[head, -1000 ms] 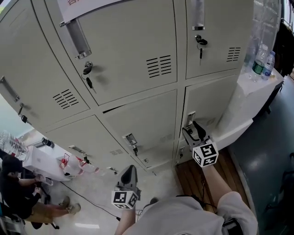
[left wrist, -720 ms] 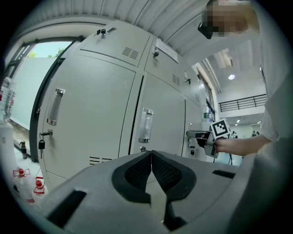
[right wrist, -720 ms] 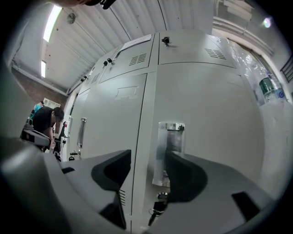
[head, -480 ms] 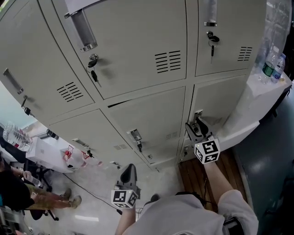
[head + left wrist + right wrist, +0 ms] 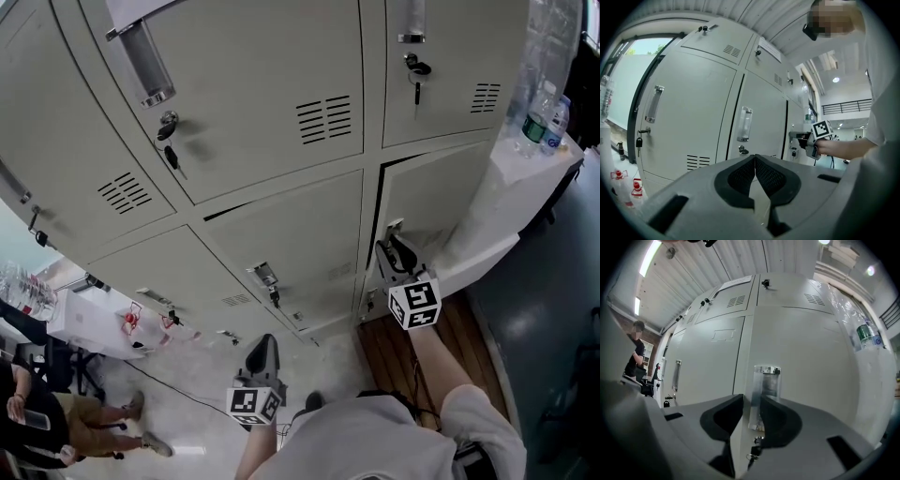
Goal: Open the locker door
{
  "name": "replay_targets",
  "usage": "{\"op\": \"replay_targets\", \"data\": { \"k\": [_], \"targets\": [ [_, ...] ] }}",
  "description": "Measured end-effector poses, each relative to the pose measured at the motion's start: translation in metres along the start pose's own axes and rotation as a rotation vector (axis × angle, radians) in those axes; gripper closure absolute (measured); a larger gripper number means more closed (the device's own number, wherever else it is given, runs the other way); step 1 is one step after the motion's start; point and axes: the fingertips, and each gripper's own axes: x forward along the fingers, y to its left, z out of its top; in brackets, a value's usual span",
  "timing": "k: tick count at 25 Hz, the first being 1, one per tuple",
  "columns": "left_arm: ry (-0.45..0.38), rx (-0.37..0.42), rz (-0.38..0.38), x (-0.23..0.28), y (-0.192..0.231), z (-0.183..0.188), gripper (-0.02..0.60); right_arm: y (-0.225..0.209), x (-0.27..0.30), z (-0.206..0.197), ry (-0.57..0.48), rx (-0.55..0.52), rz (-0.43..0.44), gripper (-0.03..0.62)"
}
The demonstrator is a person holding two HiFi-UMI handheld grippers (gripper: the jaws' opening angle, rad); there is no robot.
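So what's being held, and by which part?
The right gripper, jaws just closing, grips the grey locker door's clear plastic handle near its lower end. Left gripper: nothing.

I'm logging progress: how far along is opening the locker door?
Done: the right hand-held gripper is at the clear handle of the lower-right locker door. In hand: its jaws have just been closing around it; firm grip unclear. Remaining: pulling the door open; it looks shut or barely ajar.
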Motion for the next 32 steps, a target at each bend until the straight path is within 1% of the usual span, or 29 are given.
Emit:
{"op": "replay_targets", "data": {
  "k": [7, 11, 21, 29, 32],
  "targets": [
    [0.010, -0.007, -0.039, 0.004, 0.001, -0.001, 0.572, 0.000, -0.005, -0.001, 0.010, -0.001, -0.011, 0.480],
    [0.027, -0.021, -0.077, 0.012, -0.001, -0.006, 0.572, -0.001, -0.011, 0.000, 0.007, -0.001, -0.017, 0.479],
    [0.052, -0.021, -0.232, 0.036, -0.032, -0.012, 0.572, -0.003, -0.047, -0.001, 0.024, 0.004, -0.068, 0.459],
    [0.077, -0.016, -0.358, 0.051, -0.059, -0.016, 0.572, -0.012, -0.090, -0.003, 0.051, 0.011, -0.153, 0.454],
    [0.086, -0.014, -0.409, 0.054, -0.074, -0.018, 0.572, -0.015, -0.104, -0.002, 0.067, -0.026, -0.194, 0.453]
  ]
}}
